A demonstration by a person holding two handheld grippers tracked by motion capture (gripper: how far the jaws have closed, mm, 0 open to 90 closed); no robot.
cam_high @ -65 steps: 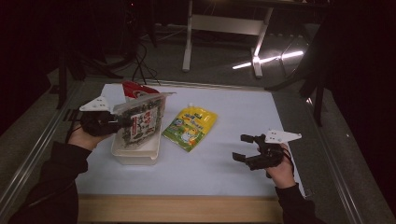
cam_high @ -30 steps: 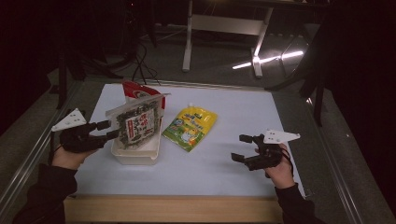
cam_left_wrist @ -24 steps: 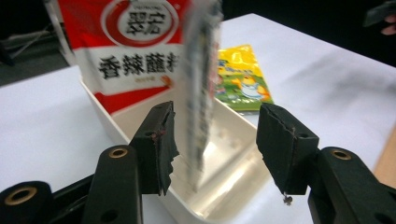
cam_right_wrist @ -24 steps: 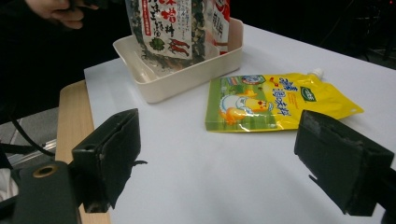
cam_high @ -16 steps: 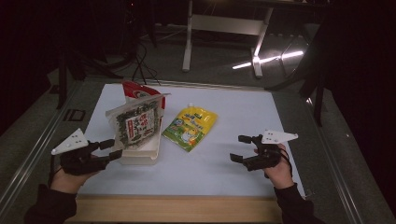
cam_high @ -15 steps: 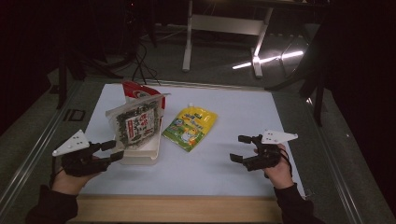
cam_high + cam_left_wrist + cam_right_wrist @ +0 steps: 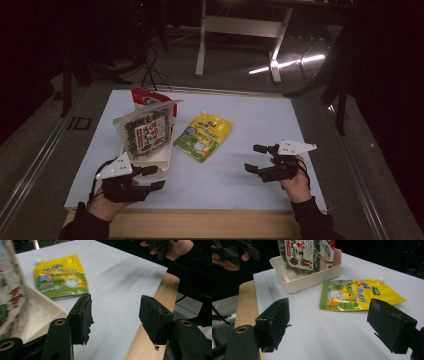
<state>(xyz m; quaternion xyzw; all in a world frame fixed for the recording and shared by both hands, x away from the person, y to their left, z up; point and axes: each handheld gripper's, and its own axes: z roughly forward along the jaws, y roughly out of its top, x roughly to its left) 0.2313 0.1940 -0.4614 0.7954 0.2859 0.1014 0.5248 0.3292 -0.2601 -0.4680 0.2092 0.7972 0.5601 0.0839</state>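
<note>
Hovering: left gripper (image 7: 152,178) hangs low over the near left part of the white table sheet (image 7: 250,125), its jaws partly apart with nothing between them; they have just been opening a little.
Left gripper's own view: the two black jaws frame bare sheet and the wooden table edge (image 7: 147,332).
Right gripper: right gripper (image 7: 255,159) sits over the near right of the sheet, jaws wide apart and empty.
Seaweed snack bag: the green-and-white seaweed snack bag (image 7: 145,135) stands upright in the white tray (image 7: 162,162), leaning against a red bag (image 7: 145,97) behind it.
Tray: just beyond the left gripper, apart from its jaws.
Yellow spout pouch: the yellow spout pouch (image 7: 205,137) lies flat on the sheet just right of the tray, between the two grippers and farther from the person.
</note>
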